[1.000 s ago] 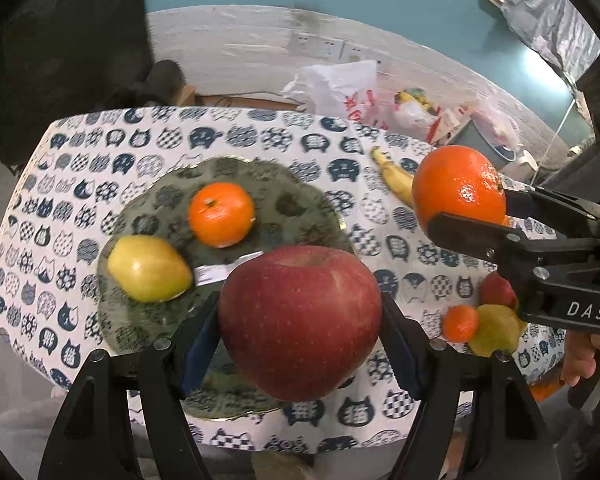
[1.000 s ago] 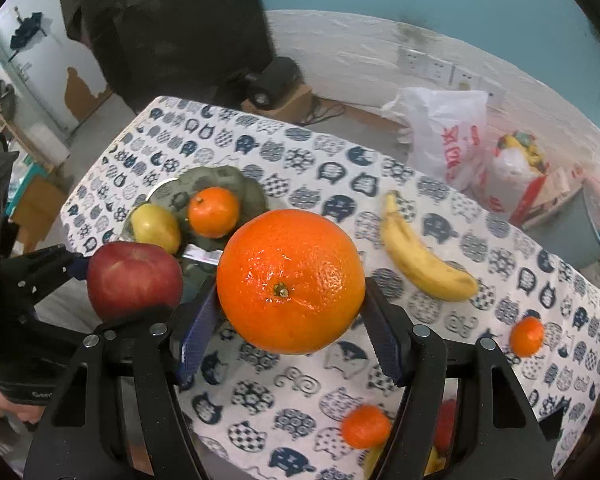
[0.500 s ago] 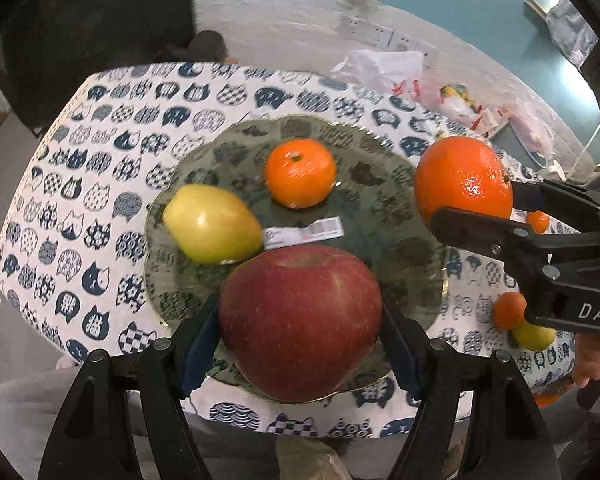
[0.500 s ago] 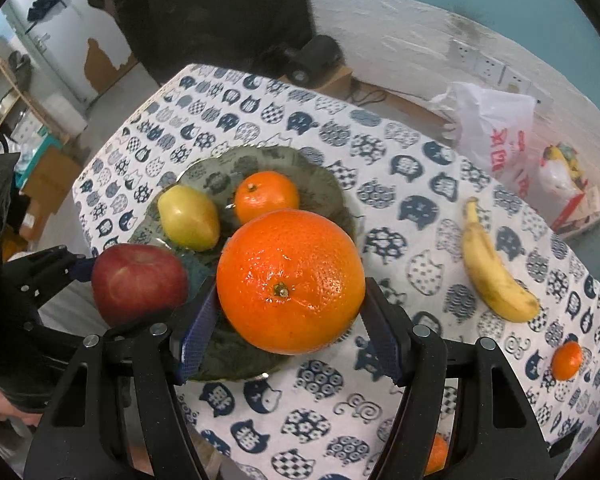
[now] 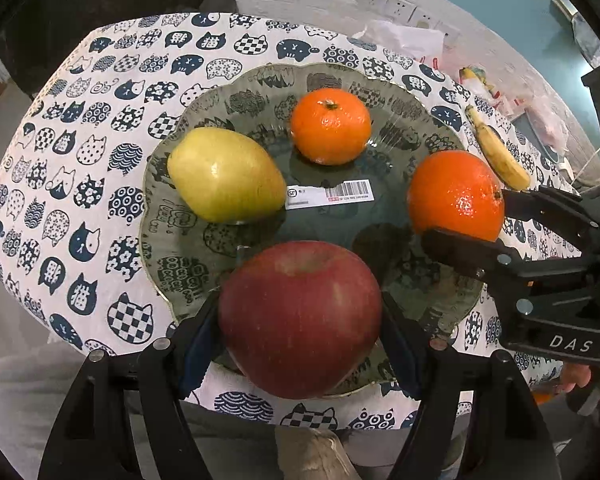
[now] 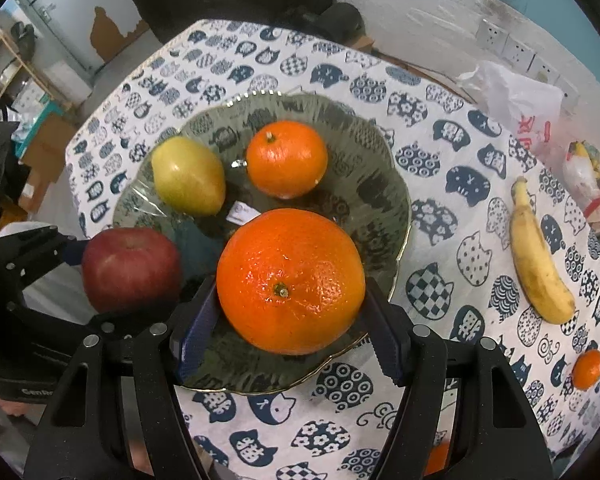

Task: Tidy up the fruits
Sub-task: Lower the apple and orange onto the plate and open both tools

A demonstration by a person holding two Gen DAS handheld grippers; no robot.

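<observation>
My left gripper (image 5: 300,336) is shut on a red apple (image 5: 300,316), held just over the near rim of the dark patterned glass plate (image 5: 172,240). My right gripper (image 6: 290,320) is shut on a large orange (image 6: 290,280) above the plate's (image 6: 392,208) near right part; that orange (image 5: 456,196) and the right gripper's fingers (image 5: 460,252) also show in the left wrist view. On the plate lie a yellow-green pear (image 5: 224,174) and a small mandarin (image 5: 330,126), with a barcode label (image 5: 332,194) between them. The apple (image 6: 130,268) appears left in the right wrist view.
A banana (image 6: 538,264) lies on the cat-print tablecloth (image 5: 80,160) right of the plate, and a small mandarin (image 6: 588,368) sits further right near the edge. Plastic bags (image 6: 516,96) lie beyond the table by the wall. A person's hand (image 5: 580,376) holds the right gripper.
Both grippers have come down and forward over the plate with their fruit; the plate, pear and mandarin now look larger and closer. Both grips are unchanged.
</observation>
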